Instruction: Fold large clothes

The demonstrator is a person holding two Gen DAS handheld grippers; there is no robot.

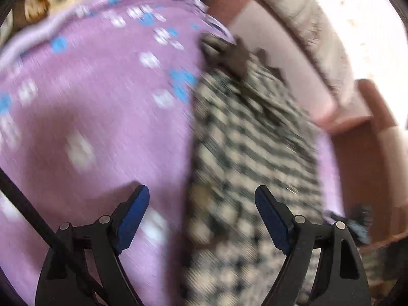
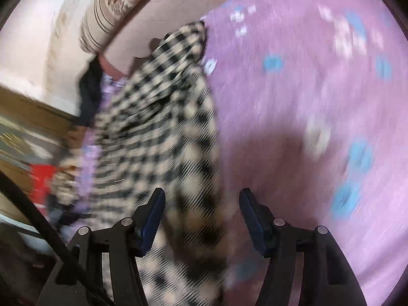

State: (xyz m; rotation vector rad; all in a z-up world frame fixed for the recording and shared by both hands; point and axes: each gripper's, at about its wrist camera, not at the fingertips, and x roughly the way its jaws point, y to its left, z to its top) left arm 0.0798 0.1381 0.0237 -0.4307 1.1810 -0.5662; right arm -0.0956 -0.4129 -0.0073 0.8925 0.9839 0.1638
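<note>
A black-and-cream checked garment (image 1: 250, 137) lies in a long strip on a purple bedsheet (image 1: 97, 107) with blue and white flowers. My left gripper (image 1: 201, 201) is open above the garment's near end, its left finger over the sheet and its right finger over the cloth. In the right wrist view the same garment (image 2: 158, 127) runs away from me beside the sheet (image 2: 306, 102). My right gripper (image 2: 201, 204) is open over the garment's near right edge. Both views are motion-blurred.
A pink headboard (image 1: 280, 46) and a striped cream pillow (image 2: 107, 17) lie beyond the garment. A dark cloth (image 2: 89, 91) hangs at the bed's edge. Wooden furniture (image 2: 30, 117) and a red object (image 2: 40, 176) stand off the bed.
</note>
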